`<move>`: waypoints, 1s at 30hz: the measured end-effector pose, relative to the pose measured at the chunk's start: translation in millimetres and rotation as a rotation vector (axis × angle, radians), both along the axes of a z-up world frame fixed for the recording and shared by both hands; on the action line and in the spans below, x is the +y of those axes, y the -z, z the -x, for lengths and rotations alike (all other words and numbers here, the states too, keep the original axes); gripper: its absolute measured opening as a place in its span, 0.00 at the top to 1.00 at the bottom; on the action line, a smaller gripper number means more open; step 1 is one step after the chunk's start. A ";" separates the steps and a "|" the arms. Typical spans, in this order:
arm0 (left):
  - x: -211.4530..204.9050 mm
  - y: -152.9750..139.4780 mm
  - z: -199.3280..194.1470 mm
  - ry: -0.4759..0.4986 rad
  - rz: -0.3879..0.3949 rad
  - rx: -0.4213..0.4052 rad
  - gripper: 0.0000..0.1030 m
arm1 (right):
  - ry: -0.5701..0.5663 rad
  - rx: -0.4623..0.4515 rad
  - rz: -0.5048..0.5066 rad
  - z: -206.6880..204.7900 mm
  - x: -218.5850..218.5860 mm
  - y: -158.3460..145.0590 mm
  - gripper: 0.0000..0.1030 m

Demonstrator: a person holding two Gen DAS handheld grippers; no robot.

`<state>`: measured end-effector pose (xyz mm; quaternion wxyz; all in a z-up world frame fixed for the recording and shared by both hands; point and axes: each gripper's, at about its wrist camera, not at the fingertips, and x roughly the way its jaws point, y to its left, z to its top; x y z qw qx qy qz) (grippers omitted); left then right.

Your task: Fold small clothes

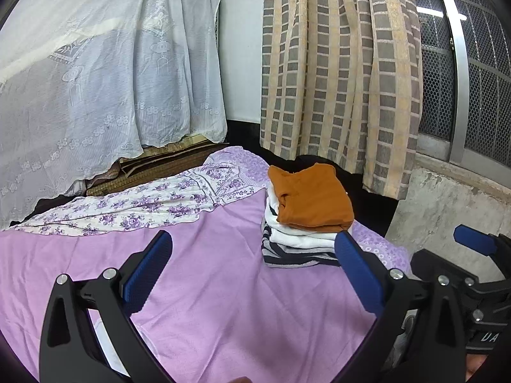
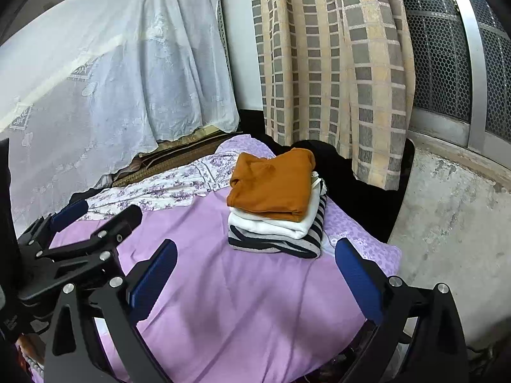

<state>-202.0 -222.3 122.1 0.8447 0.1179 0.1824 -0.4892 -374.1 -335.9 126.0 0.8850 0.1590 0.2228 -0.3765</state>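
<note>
Left gripper (image 1: 252,268) and right gripper (image 2: 255,274) nearest, both with jaws spread wide, empty, poised over lilac sheet (image 1: 223,303), cleared as folding surface. Floral garment (image 1: 153,201) lies unfolded at far edge, likely next. Folded stack (image 2: 281,210) set aside, orange piece (image 2: 271,185) on top.

Count from my two cams: 2 grippers, my left gripper (image 1: 254,269) and my right gripper (image 2: 255,274), 2 blue-padded fingers each, both spread wide with nothing between them. 1 stack of folded clothes (image 2: 276,210), 3 pieces: 1 orange top (image 2: 271,185), 1 white piece (image 2: 271,225), 1 striped piece (image 2: 274,242) at the bottom. 1 floral garment (image 1: 143,204) lying unfolded. 1 purple sheet (image 1: 239,303). 1 checked curtain (image 1: 338,73), 1 white lace cloth (image 1: 95,73).
</note>
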 end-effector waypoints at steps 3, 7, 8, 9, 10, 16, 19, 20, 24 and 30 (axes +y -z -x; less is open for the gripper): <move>-1.3 1.1 2.6 -0.001 -0.006 -0.009 0.04 | -0.008 -0.005 -0.011 -0.6 -0.3 1.3 0.03; -3.8 3.8 3.6 -0.008 -0.018 -0.013 0.04 | -0.009 -0.003 -0.008 -1.8 2.3 1.2 0.03; -4.1 3.9 3.4 -0.006 -0.019 -0.010 0.04 | -0.008 -0.004 -0.007 -1.7 1.7 1.3 0.03; -4.6 4.3 2.9 -0.004 -0.021 -0.005 0.04 | -0.009 -0.004 -0.009 -1.7 1.5 1.4 0.03; -4.7 4.6 2.8 -0.004 -0.022 -0.002 0.04 | -0.009 -0.004 -0.012 -1.6 1.0 1.5 0.03; -4.9 5.4 1.9 -0.005 -0.026 -0.003 0.04 | -0.007 -0.005 -0.021 -2.0 -0.9 3.3 0.03; -5.5 6.8 1.0 -0.005 -0.030 0.001 0.04 | -0.007 -0.006 -0.023 -2.0 -0.7 3.3 0.03; -5.9 7.2 1.2 -0.006 -0.032 0.000 0.04 | -0.007 -0.006 -0.026 -2.2 -1.7 3.9 0.03; -7.4 8.3 1.3 -0.010 -0.038 -0.002 0.04 | -0.009 -0.009 -0.041 -2.6 -3.1 6.4 0.03; -8.1 8.7 0.9 -0.010 -0.042 -0.001 0.04 | -0.009 -0.008 -0.044 -3.1 -4.6 6.8 0.03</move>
